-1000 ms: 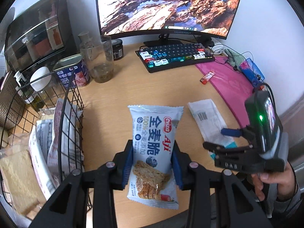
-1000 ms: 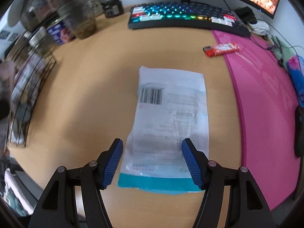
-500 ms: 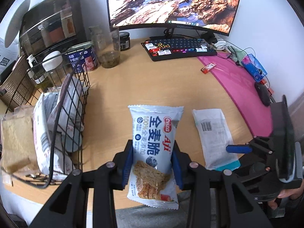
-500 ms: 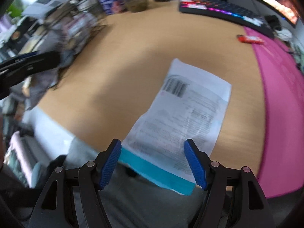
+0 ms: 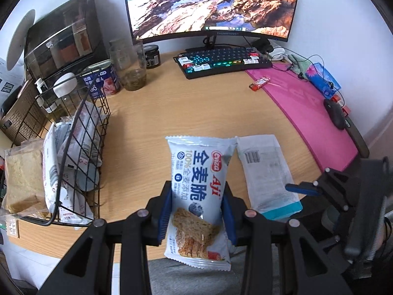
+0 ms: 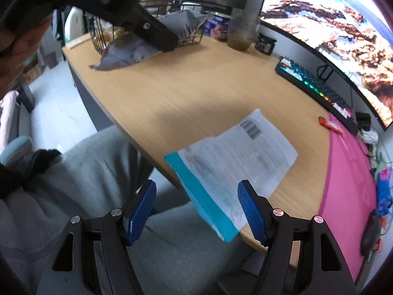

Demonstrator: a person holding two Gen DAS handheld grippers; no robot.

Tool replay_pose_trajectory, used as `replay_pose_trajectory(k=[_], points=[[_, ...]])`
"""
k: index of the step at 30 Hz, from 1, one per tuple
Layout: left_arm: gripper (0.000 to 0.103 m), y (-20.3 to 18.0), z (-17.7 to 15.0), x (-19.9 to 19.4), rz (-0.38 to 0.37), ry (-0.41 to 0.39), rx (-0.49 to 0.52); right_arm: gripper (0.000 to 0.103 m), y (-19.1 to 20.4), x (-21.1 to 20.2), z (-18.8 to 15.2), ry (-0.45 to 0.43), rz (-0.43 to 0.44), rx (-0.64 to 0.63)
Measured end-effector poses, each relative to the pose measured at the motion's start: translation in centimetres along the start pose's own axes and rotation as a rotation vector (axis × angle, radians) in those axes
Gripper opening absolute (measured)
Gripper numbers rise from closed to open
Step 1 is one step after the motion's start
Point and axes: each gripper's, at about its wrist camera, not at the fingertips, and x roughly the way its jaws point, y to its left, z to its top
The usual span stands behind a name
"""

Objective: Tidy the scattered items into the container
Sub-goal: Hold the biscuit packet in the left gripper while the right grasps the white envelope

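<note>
Blue-and-white foil snack packet (image 5: 196, 196) sits clamped between my left gripper (image 5: 196, 217) jaws, held upright off the table (image 5: 186, 113), above its near edge. Wire basket (image 5: 81, 147) stands at the table's left edge, already loaded with white packets and a bagged bread slice; its wire wall lies between my packet and the basket's inside. Beyond the basket: a blue tin (image 5: 102, 80), a glass jar (image 5: 131, 67) and a small dark jar (image 5: 151, 56). Keyboard (image 5: 221, 61) and monitor (image 5: 208, 7) line the far edge; a pink mat (image 5: 302, 113) covers the right side, a small red item (image 5: 259, 83) on its far end.

White pouch with teal end (image 6: 233, 169) lies at the near edge, just right of my packet, its teal end hanging over the edge. My right gripper (image 6: 197, 212) hovers low off the near edge, pointed at that teal end, jaws spread wide and touching nothing.

Left gripper is level, aimed at the monitor; in the right wrist view it appears top left, near the basket.

Packet print: "Ajì", "100%", Chinese characters, a picture of a cracker. Monitor bezel lettering too small to be sure of. Pouch bears a barcode; its text is blurred.
</note>
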Motion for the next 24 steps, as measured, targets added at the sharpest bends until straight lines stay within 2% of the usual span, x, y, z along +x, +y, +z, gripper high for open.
replay_pose_trajectory(k=[4,7,12,15,20,24], points=[[0.042,0.8,0.2,-0.2,0.010,-0.006,-0.015,0.070,0.0,1.4,0.3,-0.004,-0.047,-0.039],[0.042,1.1,0.2,-0.2,0.011,-0.001,-0.018,0.070,0.5,2.3,0.0,0.006,-0.043,-0.066],[0.042,1.0,0.1,0.0,0.000,0.002,-0.014,0.053,1.2,1.5,-0.8,0.005,-0.068,-0.107],[0.042,0.9,0.1,-0.3,-0.004,-0.002,-0.013,0.044,0.6,0.8,-1.0,0.023,-0.033,-0.071],[0.042,0.9,-0.3,-0.8,-0.008,-0.013,-0.012,0.018,0.2,-0.1,-1.4,0.048,0.045,-0.019],[0.042,1.1,-0.5,-1.3,-0.008,-0.020,-0.013,0.013,0.6,-1.2,-1.3,0.015,0.042,-0.023]])
